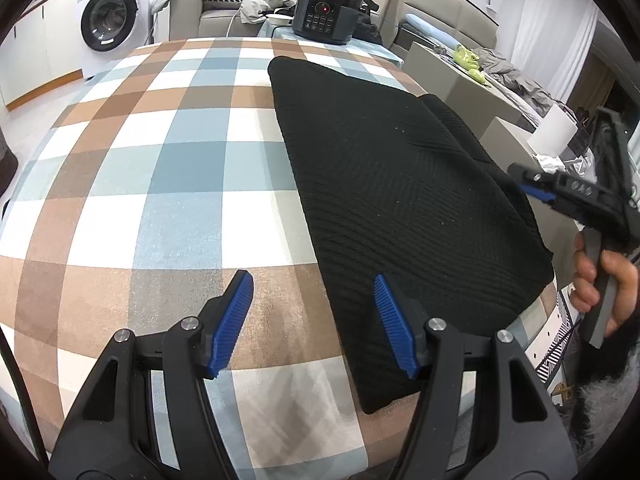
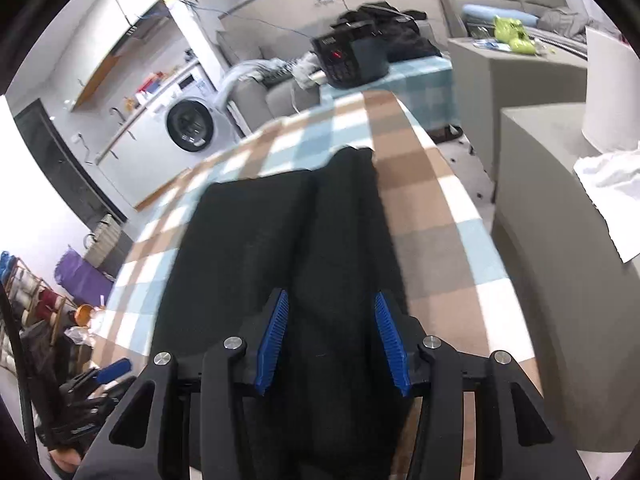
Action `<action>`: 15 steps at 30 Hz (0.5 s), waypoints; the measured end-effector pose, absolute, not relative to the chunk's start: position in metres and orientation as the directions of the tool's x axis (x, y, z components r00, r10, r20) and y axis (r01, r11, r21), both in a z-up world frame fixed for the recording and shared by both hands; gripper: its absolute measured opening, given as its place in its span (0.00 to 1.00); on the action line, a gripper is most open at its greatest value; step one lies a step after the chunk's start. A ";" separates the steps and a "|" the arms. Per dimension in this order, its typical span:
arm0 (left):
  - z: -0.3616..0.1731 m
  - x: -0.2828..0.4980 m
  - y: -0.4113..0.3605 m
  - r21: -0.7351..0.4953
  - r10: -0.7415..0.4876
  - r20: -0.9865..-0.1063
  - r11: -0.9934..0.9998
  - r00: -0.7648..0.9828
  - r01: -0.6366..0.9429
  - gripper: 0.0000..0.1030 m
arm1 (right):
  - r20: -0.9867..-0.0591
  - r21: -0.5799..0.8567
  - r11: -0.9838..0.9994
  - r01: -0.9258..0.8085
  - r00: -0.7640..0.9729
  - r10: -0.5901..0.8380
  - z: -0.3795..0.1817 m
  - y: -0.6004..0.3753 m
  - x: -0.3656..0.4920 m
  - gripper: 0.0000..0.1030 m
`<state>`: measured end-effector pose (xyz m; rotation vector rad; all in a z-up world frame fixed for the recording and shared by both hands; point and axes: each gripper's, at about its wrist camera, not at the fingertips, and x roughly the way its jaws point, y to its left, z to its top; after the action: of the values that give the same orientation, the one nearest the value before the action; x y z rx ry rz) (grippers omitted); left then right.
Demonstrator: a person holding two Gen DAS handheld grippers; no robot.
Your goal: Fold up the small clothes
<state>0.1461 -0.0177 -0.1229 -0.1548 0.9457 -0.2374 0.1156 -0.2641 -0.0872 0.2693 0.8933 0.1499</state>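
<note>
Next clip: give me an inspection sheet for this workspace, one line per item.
Surface: checked tablecloth, flat.
Job's things: black knit garment, folded into a long panel, lying flat on the cloth.
Clutter: black multicooker at the far end.
Grippers: left gripper open, over the garment's near edge; right gripper open above the garment, nothing pinched.
Cables: white cord behind the table.
Surroundings: washing machine, sofa with clothes.

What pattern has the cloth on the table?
Checks of brown, light blue and white on the tablecloth; left wrist view.
</note>
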 end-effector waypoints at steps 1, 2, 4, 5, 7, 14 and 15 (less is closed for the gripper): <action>-0.123 0.147 -0.018 -0.240 -0.273 -0.781 0.961 0.562 0.135 0.59 | -0.753 0.294 0.956 -0.018 0.611 0.243 -0.092 -0.264 0.119 0.45; -0.123 0.147 -0.019 -0.245 -0.280 -0.779 0.960 0.561 0.138 0.59 | -0.760 0.290 0.957 -0.020 0.603 0.243 -0.097 -0.265 0.121 0.44; -0.122 0.148 -0.021 -0.249 -0.286 -0.776 0.958 0.562 0.143 0.59 | -0.778 0.281 0.959 -0.026 0.579 0.244 -0.105 -0.262 0.127 0.15; -0.121 0.148 -0.022 -0.249 -0.287 -0.776 0.957 0.562 0.146 0.59 | -0.777 0.284 0.958 -0.035 0.577 0.252 -0.106 -0.260 0.128 0.08; -0.119 0.148 -0.024 -0.247 -0.288 -0.774 0.957 0.564 0.150 0.59 | -0.740 0.250 0.965 -0.081 0.626 0.244 -0.091 -0.252 0.120 0.05; -0.121 0.154 -0.033 -0.242 -0.295 -0.782 0.955 0.549 0.169 0.59 | -0.811 0.128 0.992 -0.017 0.574 0.115 -0.106 -0.252 0.123 0.05; -0.121 0.154 -0.034 -0.235 -0.292 -0.782 0.956 0.550 0.173 0.59 | -0.813 0.155 0.988 0.006 0.568 0.125 -0.108 -0.256 0.123 0.06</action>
<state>0.1539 -0.0339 -0.1212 -0.1358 0.9494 -0.2764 0.1229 -0.2563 -0.1081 0.1465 0.9648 0.0701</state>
